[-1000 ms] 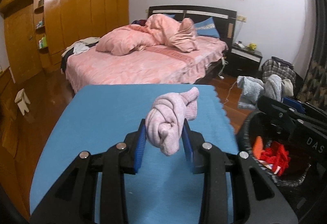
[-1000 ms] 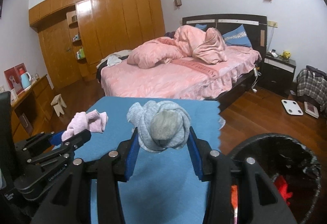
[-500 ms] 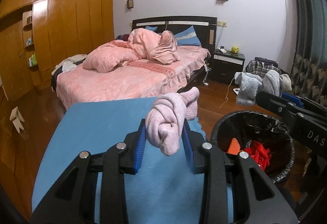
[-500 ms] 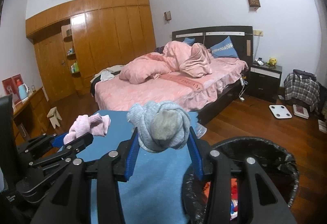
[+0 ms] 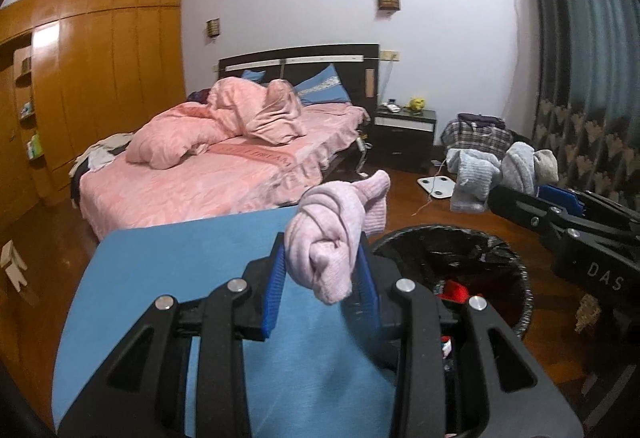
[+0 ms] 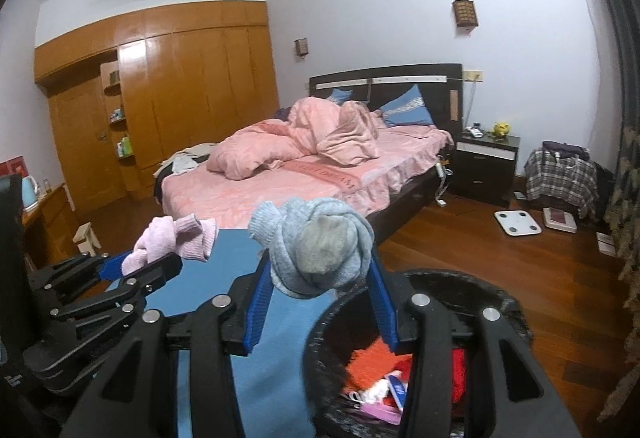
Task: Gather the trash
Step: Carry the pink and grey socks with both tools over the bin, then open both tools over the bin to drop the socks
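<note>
Now both grippers are loaded and near the bin (image 6: 514,312), so the step in hand looks like the carry and drop. To do it well, I would bring each bundle fully over the black-lined mouth before letting go, not just to its rim; the near rim sits close to the edge of the blue mat (image 5: 192,266), and a bundle released early would likely land on the mat or roll to the floor. Releasing one side at a time seems safer, since the two tools are close together and could knock each other. The bundles are soft knotted cloth, so a slight downward tilt should help them slide off the ribbed pads rather than cling. Left gripper (image 5: 320,274): jaws partly closed, the blue pads pressing both sides of the pink bundle (image 5: 332,234), which hangs free above the mat's right part, just beside the bin. Right gripper (image 6: 318,290): jaws somewhat wider, clamped on the grey bundle (image 6: 316,244), which sits above the bin's near-left rim, over the mat edge. In the left view the right tool reaches in from the right, with grey cloth at its tip. The bin already holds red and orange scraps (image 6: 372,362) and some paper; there is room. Whether either bundle is wholly over the opening I cannot tell from these angles.
</note>
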{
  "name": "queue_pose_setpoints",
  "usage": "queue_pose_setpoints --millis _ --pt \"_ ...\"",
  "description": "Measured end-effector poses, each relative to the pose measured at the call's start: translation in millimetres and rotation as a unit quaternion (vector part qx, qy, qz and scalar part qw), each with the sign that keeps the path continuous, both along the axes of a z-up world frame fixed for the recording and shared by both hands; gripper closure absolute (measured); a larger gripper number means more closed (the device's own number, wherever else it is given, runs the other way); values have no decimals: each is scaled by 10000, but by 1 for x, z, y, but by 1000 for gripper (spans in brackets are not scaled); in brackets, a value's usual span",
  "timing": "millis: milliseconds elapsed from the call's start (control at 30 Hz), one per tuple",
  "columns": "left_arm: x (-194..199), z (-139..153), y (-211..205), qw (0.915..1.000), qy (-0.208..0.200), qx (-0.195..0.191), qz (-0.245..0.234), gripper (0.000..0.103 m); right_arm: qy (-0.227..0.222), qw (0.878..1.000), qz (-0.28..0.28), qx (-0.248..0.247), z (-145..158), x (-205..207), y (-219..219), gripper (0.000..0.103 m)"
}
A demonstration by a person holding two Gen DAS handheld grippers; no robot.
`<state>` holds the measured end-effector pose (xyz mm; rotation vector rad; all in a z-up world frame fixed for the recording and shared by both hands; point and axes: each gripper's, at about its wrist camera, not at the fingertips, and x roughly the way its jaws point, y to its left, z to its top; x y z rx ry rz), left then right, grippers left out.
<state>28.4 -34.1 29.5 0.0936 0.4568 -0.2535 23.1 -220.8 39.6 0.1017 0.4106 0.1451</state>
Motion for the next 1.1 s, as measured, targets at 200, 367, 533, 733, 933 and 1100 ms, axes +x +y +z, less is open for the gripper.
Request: queue_pose_setpoints --millis 200,367,533,733,933,1100 --pt "0 -9 -34 9994 54 -20 -344 70 132 9992 -370 -62 -11 -6 -29 58" --pt "7 -20 -61 9981 147 -17 -599 70 248 9975 -658 -37 -21 -7 -56 58" --pt "18 -33 -83 9966 269 10 -781 70 397 9951 -905 -9 -33 -3 -81 58" --pt "37 -52 -103 9948 464 62 -904 70 615 9916 -1139 -15 -53 8 -104 58" --pt "59 -80 -119 9928 689 77 -980 70 840 9887 -1241 17 -74 24 -119 58" --pt "76 -100 -126 9911 854 132 -1015 70 1045 9863 -1276 50 -93 39 -128 58"
